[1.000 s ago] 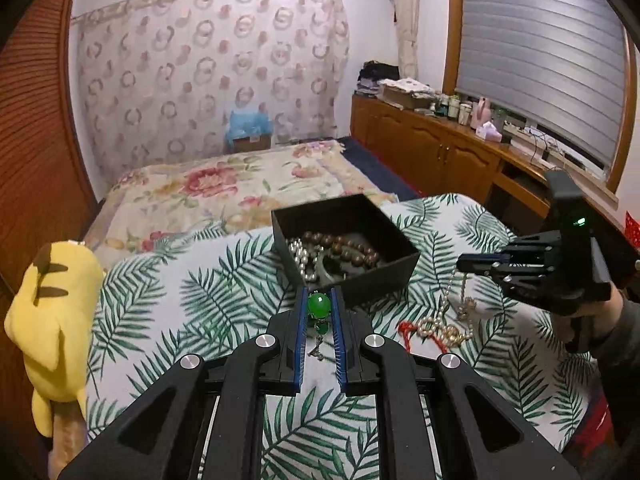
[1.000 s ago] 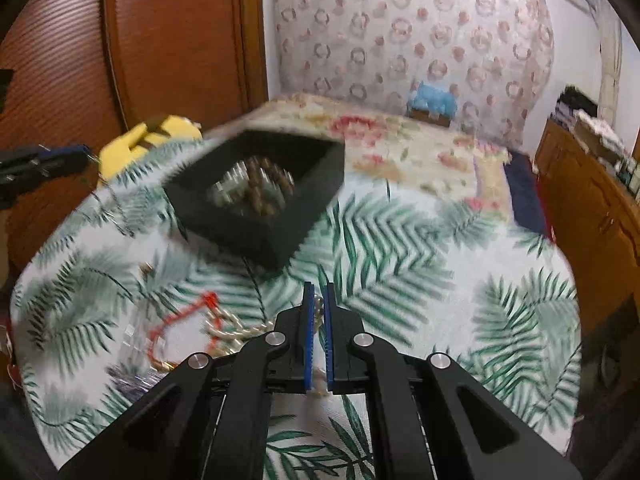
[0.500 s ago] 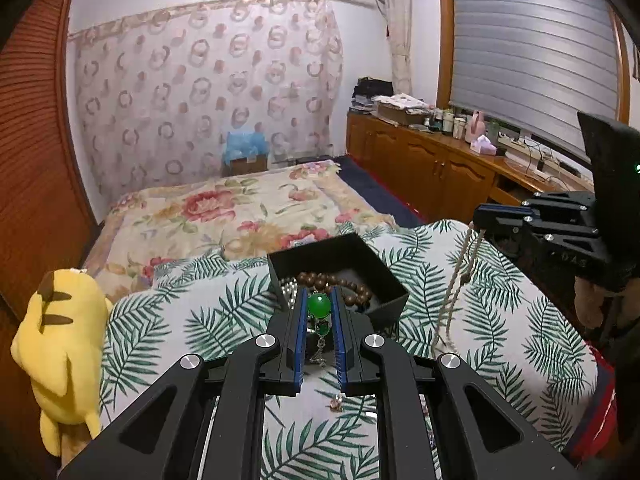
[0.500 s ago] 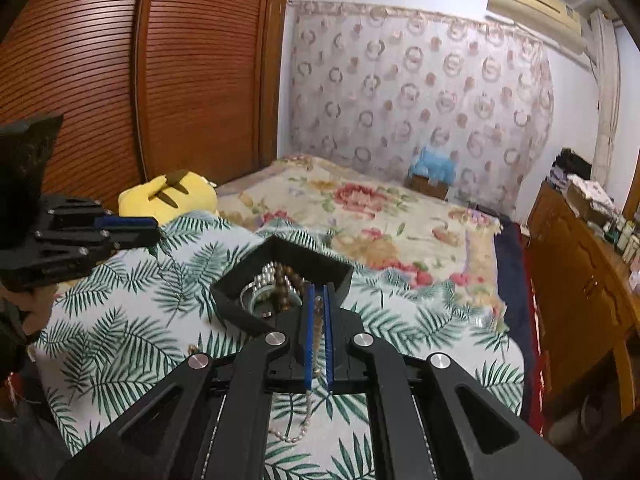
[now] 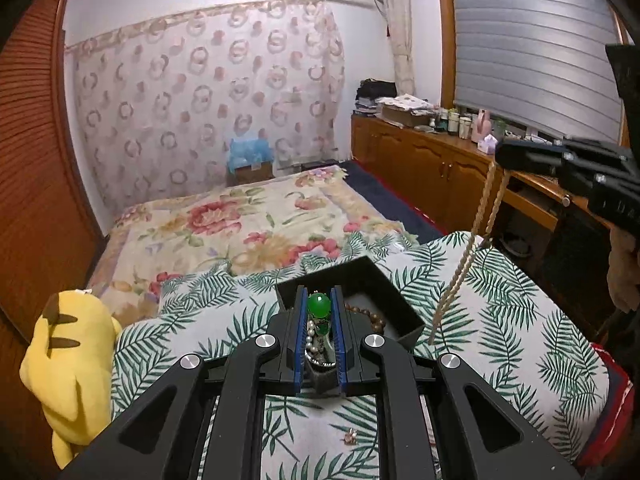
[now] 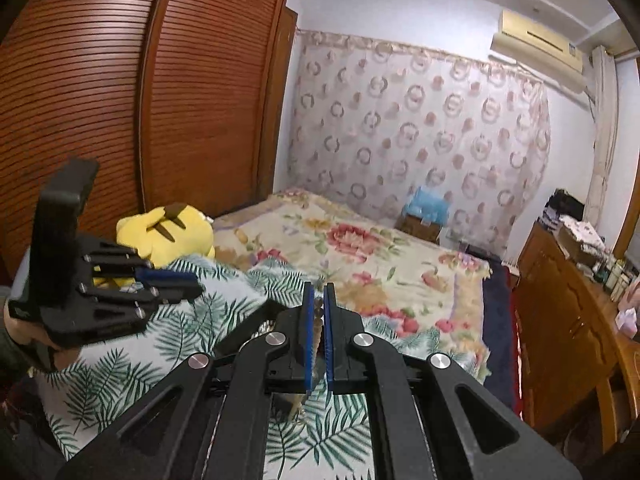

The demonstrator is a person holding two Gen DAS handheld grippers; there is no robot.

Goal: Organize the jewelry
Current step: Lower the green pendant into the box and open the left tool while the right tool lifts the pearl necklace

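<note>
A green bead pendant on a beaded strand is pinched between the left tongs, hanging above the open black jewelry box. The box holds brown wooden beads. At 3 o'clock, a pale pearl necklace dangles in a long doubled loop from the right tongs. A small trinket, possibly an earring, lies on the palm-print cover at 6 o'clock.

We saw the left wrist view look forward over its claw, close above the black box, with the other claw at 2 o'clock. The right wrist view faced the bed from higher up. Both shared the bed, the curtain and the yellow plush.
</note>
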